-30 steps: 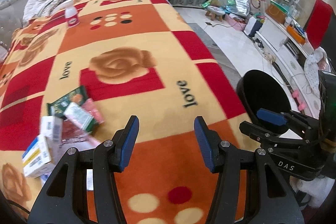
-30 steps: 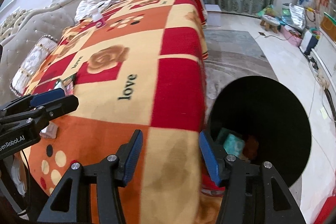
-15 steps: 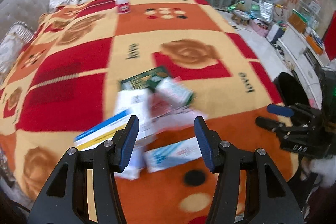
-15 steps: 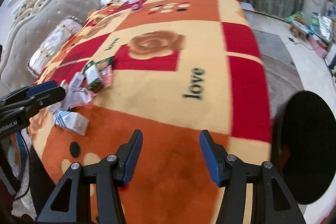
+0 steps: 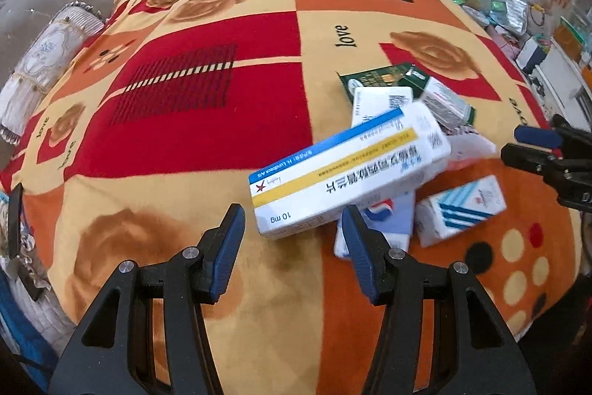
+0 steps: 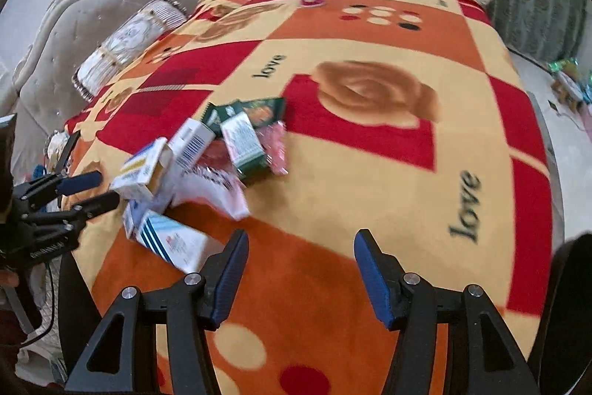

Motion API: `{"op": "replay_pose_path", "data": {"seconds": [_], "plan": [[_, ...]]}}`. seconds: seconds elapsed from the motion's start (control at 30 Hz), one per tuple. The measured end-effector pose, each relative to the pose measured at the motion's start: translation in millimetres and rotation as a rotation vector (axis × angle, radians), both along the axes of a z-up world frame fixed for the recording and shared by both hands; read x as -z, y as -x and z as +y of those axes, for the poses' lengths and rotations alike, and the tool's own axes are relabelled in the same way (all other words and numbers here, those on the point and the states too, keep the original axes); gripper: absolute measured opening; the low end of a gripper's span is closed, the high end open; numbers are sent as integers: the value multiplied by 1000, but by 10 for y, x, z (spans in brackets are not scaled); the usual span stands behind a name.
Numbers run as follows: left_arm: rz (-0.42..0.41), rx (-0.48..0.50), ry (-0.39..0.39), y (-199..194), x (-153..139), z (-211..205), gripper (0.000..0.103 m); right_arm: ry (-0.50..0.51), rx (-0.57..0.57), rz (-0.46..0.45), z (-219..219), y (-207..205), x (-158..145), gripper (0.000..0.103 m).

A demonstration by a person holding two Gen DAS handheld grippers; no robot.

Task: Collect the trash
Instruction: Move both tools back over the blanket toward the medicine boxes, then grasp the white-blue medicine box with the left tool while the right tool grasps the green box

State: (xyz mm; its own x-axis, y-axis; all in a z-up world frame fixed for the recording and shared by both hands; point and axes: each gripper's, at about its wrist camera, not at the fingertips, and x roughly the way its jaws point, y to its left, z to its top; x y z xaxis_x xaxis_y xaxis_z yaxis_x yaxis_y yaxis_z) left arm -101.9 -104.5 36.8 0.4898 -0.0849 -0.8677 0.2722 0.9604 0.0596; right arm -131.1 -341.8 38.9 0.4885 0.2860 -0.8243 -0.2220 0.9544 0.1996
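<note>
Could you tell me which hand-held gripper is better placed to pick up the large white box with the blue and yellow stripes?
Left. The left hand-held gripper is open right in front of the white box, whose near end lies just beyond its fingertips. The right hand-held gripper, also open, faces bare blanket, with the pile off to its left.

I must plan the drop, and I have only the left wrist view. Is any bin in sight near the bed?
Observer: Yes. The right wrist view shows a black bin at its right edge, beside the blanket.
Operator: Is the right gripper free?
Observer: Its own camera shows the right gripper open, with only blanket between its fingers.
Operator: How does my left gripper look from there?
Observer: The left gripper is open, close beside the yellow-and-blue box. I cannot tell if they touch.
</note>
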Motion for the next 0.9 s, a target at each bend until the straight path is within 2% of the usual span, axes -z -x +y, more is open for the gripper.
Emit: {"op": "replay_pose_path", "data": {"seconds": [0.17,0.3,0.5,0.57,0.6,0.67,0.73,0.9], "plan": [[-35,4,-17,-202,41,-63,53,6,-28,-16,138,-206,-72,59],[-42,-28,-10,-507,69,-59,53,-2,-36,-12,218,-405,-79,60],[-29,-37,45,-714,12,15,53,13,-80,-6,426,-651,0,60],[-33,-31,66,-715,-30,47,53,28,-92,-10,494,-707,35,54],[-30,-31,86,-724,-48,75,53,32,-100,-6,519,-733,58,44],[-24,-26,106,-754,-57,103,53,52,-113,-6,555,-751,112,38],[-18,-9,108,-788,-38,99,53,79,-113,-18,541,-742,126,25],[40,56,112,-914,114,-27,53,49,-46,-33,202,-664,57,22]]}}
